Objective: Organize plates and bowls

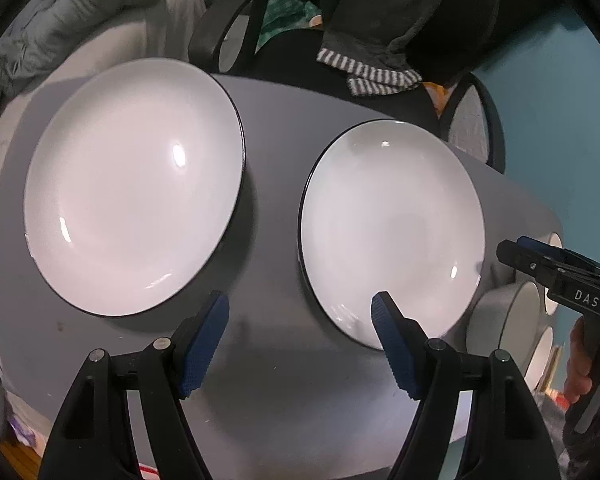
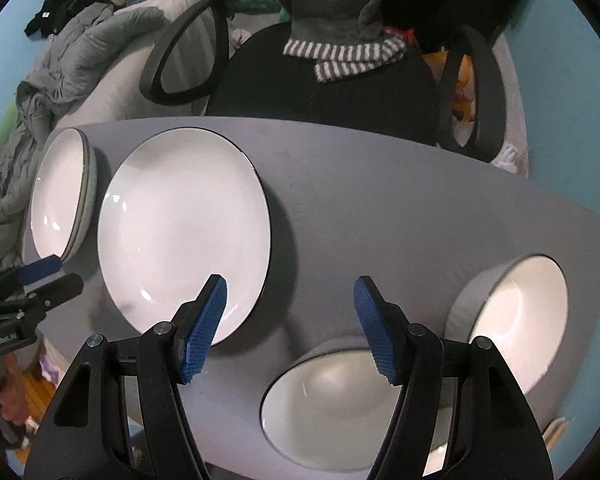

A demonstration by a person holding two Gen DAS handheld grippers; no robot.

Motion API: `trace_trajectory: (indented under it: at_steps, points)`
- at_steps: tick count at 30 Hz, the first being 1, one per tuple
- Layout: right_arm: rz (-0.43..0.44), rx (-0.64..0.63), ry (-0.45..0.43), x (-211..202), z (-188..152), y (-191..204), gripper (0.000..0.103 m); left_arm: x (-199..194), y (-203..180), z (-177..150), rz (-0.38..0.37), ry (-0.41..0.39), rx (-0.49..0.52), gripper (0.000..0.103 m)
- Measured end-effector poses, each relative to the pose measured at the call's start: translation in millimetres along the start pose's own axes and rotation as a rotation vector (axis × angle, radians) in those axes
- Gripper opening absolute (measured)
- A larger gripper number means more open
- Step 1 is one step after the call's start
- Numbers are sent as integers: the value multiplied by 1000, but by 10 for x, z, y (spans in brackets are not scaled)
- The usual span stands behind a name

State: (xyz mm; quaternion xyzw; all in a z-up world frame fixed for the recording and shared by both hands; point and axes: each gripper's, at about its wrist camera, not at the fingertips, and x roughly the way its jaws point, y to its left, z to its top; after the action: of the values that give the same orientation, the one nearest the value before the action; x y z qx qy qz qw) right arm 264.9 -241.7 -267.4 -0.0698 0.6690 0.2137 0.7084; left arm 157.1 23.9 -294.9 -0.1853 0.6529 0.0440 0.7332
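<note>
two plates (image 1: pixel 134 184) (image 1: pixel 388 228) lie side by side, apart, on the grey table (image 2: pixel 380 200); two bowls (image 2: pixel 332 408) (image 2: pixel 516 320) sit at its right end. nothing is stacked. left gripper (image 1: pixel 300 344) and right gripper (image 2: pixel 290 328) hover released, empty. all sorting remains.

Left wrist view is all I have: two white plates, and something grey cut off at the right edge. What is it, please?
Observer: Bowls. The right wrist view shows two in full, grey outside and white inside: a near bowl and a right-hand bowl.
Operator: Is something inside them?
Observer: No, both look empty.
Operator: Is the right gripper holding anything?
Observer: No. The right gripper is open, with nothing between its fingers.
</note>
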Motion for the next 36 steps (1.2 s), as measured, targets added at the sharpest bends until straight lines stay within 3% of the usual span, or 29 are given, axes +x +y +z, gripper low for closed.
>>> trace_trajectory:
  at_steps: [11,14,18,25,28,36]
  points:
    - [60,-49,50,293,276,-13,66,212,93,226,18,18,-107,75]
    - [74,-60,62,341,325,0,58,269,90,279,10,30,-121,74]
    - [82,-79,84,403,377,14,38,322,62,318,5,41,-123,52]
    - [120,-107,111,474,403,62,17,353,54,381,-42,70,-138,23]
    - [129,-121,113,478,407,108,10,353,-17,412,-16,78,-98,21]
    - [115,-114,109,453,380,157,10,346,-98,451,9,93,-24,19]
